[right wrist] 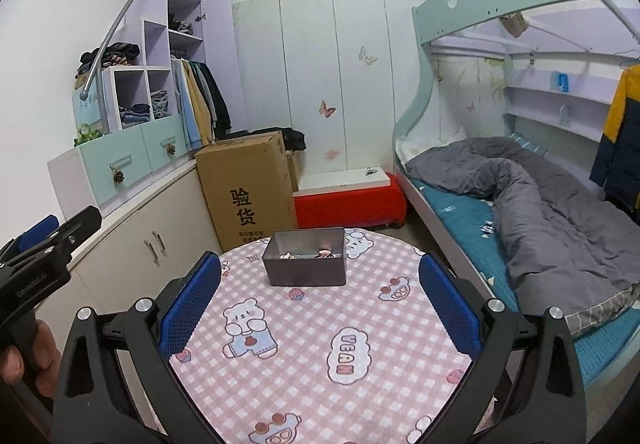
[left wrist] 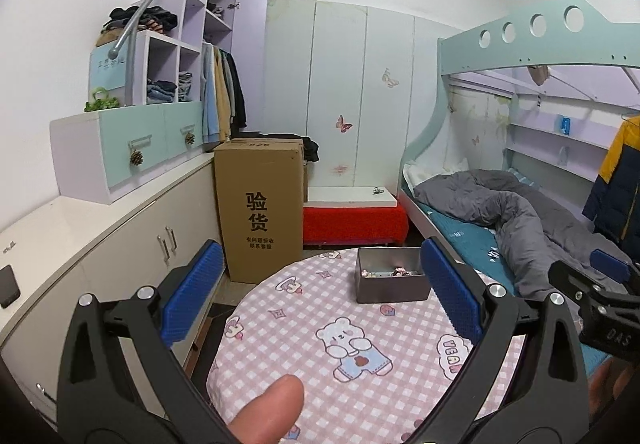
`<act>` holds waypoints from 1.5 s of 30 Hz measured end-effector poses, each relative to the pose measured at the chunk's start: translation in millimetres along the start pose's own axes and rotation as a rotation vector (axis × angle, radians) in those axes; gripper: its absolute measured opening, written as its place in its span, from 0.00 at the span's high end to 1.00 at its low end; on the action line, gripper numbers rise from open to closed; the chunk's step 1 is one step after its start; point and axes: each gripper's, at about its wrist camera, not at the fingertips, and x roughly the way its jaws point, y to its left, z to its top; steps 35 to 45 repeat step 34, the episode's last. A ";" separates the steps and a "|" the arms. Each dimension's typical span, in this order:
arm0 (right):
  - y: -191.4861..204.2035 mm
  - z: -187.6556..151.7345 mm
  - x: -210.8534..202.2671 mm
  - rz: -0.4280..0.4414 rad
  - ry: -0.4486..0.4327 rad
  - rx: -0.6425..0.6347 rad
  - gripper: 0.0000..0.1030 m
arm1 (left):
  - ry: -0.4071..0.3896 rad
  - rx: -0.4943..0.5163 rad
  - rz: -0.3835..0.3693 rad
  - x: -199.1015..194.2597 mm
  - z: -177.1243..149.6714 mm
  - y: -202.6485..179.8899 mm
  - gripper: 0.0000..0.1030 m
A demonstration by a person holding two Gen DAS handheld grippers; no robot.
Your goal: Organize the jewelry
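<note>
A dark grey rectangular box [left wrist: 390,278] stands at the far side of a round table with a pink checked bear cloth [left wrist: 360,348]; small jewelry pieces [left wrist: 394,272] lie inside it. The box also shows in the right wrist view [right wrist: 306,262], with jewelry pieces [right wrist: 320,254] in it. My left gripper [left wrist: 320,296] is open and empty, held above the table's near side. My right gripper [right wrist: 320,304] is open and empty, above the cloth [right wrist: 320,344], short of the box. Each gripper shows at the edge of the other's view.
A tall cardboard box [left wrist: 260,208] stands on the floor behind the table beside low white cabinets [left wrist: 120,244]. A red bench [left wrist: 354,222] sits by the wardrobe. A bunk bed with a grey duvet [left wrist: 520,212] is on the right.
</note>
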 end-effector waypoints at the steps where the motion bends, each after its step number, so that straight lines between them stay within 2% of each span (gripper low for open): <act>1: 2.7 -1.4 -3.3 -0.007 -0.004 -0.007 0.07 | -0.003 -0.001 0.004 -2.9 -1.5 0.0 0.06; 4: 14.8 -7.0 -13.3 -0.028 -0.025 -0.053 0.07 | -0.017 0.005 0.020 -13.8 -7.1 -2.6 0.06; 10: 23.0 -13.5 -23.0 -0.057 -0.056 -0.069 0.07 | -0.065 0.034 0.053 -35.6 -14.0 -5.5 0.06; 20: 31.3 -19.4 -29.7 -0.049 -0.066 -0.075 0.07 | -0.083 0.017 0.018 -45.6 -23.3 -4.4 0.06; 25: 29.5 -20.7 -30.7 -0.056 -0.065 -0.067 0.07 | -0.064 0.005 -0.036 -45.1 -26.6 -7.1 0.06; 32: 28.5 -23.5 -30.0 -0.064 -0.058 -0.063 0.07 | -0.032 -0.002 -0.030 -36.7 -30.3 -8.6 0.06; 45: 28.5 -23.5 -30.0 -0.062 -0.057 -0.060 0.07 | -0.030 0.001 -0.016 -36.2 -30.7 -8.0 0.06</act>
